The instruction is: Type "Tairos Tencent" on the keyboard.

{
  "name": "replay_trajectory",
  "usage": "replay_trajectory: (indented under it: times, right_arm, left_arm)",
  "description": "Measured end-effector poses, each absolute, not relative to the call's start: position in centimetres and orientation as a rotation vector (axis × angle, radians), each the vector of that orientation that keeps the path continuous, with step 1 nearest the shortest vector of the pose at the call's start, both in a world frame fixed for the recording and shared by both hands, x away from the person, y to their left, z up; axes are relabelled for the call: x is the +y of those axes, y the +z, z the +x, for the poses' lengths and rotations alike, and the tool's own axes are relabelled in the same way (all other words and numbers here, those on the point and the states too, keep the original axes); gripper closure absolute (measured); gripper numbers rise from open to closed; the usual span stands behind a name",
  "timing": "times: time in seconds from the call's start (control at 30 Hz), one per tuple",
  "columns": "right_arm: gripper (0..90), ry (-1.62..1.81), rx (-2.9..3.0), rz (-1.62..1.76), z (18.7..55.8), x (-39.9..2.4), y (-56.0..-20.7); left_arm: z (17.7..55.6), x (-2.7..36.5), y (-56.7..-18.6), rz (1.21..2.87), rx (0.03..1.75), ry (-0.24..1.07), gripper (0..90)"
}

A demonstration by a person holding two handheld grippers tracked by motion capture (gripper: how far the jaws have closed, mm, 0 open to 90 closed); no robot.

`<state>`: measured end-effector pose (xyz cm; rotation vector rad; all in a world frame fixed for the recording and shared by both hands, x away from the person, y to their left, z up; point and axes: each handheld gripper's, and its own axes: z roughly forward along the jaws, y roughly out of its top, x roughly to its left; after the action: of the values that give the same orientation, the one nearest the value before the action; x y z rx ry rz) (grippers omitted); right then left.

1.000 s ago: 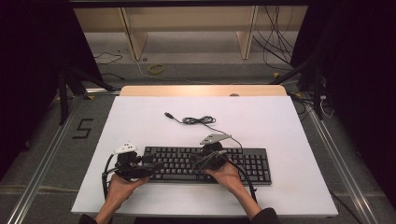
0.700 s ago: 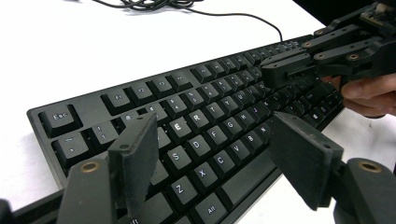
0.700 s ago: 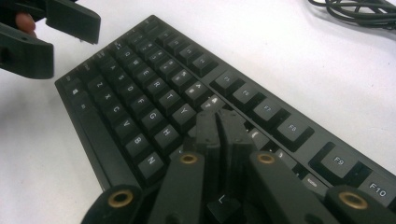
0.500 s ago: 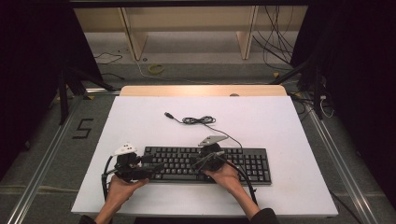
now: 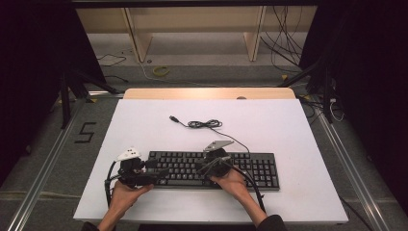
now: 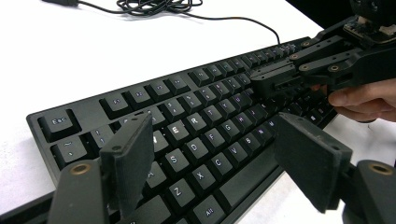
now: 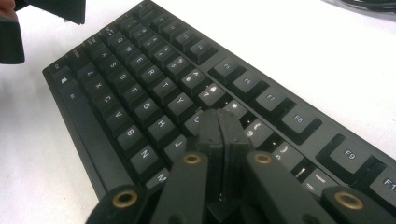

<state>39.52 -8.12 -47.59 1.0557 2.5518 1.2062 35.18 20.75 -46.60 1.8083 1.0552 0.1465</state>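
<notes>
my left claw [image 6: 212, 163] is spread wide over the near left end of the keyboard [image 5: 250, 168], nothing between the pads, jaws have just been opening further. keys under it are the letter rows, around s, x, c. my right claw [image 7: 219, 128] is pinched fully closed, pads pressed together with nothing between them, tips pointing down at the keys near y, u, j in the middle of the board. whether the tips touch a key, can't tell. keyboard lies flat near the front edge of the white table [image 5: 298, 125], long side running left to right. its cable [image 5: 204, 124] runs from the far edge to a loose coil further back, plug end lying to the left.
</notes>
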Motion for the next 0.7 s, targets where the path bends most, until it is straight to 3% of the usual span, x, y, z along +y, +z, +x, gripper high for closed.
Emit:
replay_trajectory:
  times: [0.7]
  right_arm:
    - [89.3, 1.262, 2.531, 1.102, 39.57, -8.48, -47.26]
  left_arm:
    - [35.42, 20.73, -46.70, 1.812, 1.053, 0.158, 29.3]
